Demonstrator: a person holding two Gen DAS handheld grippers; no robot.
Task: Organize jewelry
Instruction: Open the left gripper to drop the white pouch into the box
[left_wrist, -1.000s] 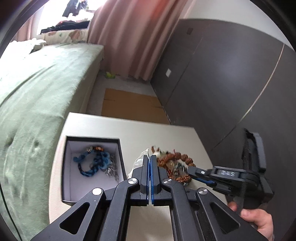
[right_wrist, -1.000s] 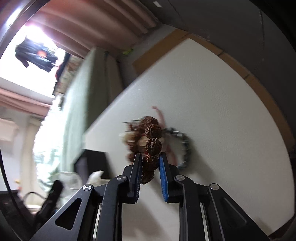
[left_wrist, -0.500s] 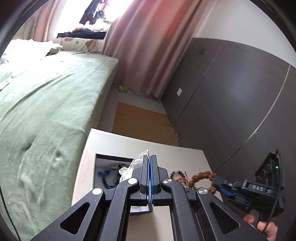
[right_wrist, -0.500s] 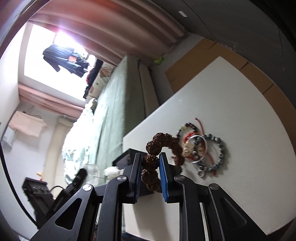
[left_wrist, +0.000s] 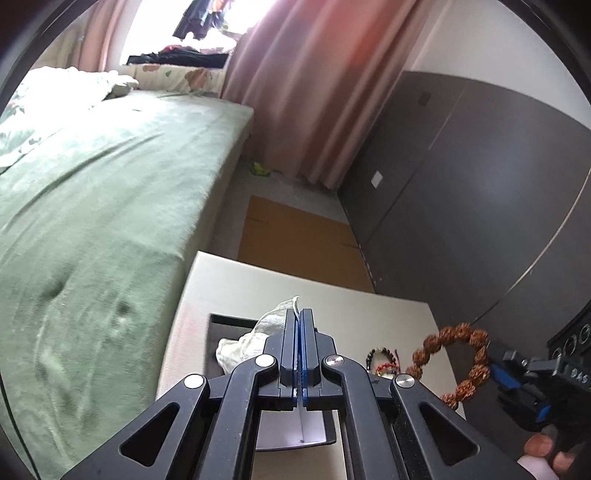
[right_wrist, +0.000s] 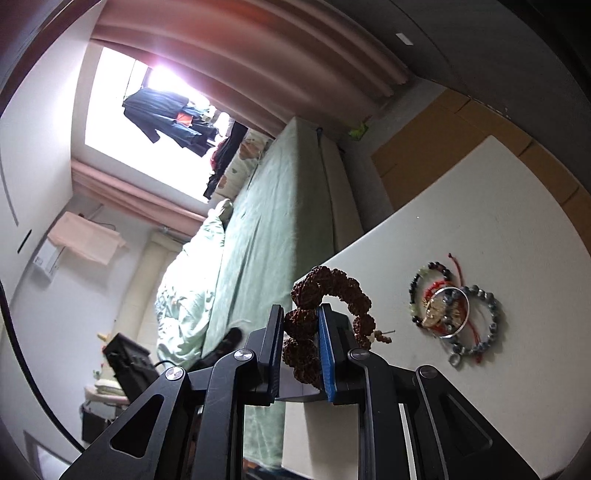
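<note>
Your right gripper (right_wrist: 300, 334): jaws clamped on brown bead bracelet (right_wrist: 325, 299), loop arching up and right past blue pad. Right of jaws, apart: tangle of bracelets (right_wrist: 456, 314) lying flat on white table (right_wrist: 517, 206). Beyond jaw tips, left: green bed (right_wrist: 273, 221), pink curtain (right_wrist: 258, 70).

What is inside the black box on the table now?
In the black box, only pale lining shows. A white cloth held by the left hand-held gripper hangs before it, so the contents are mostly hidden.
</note>
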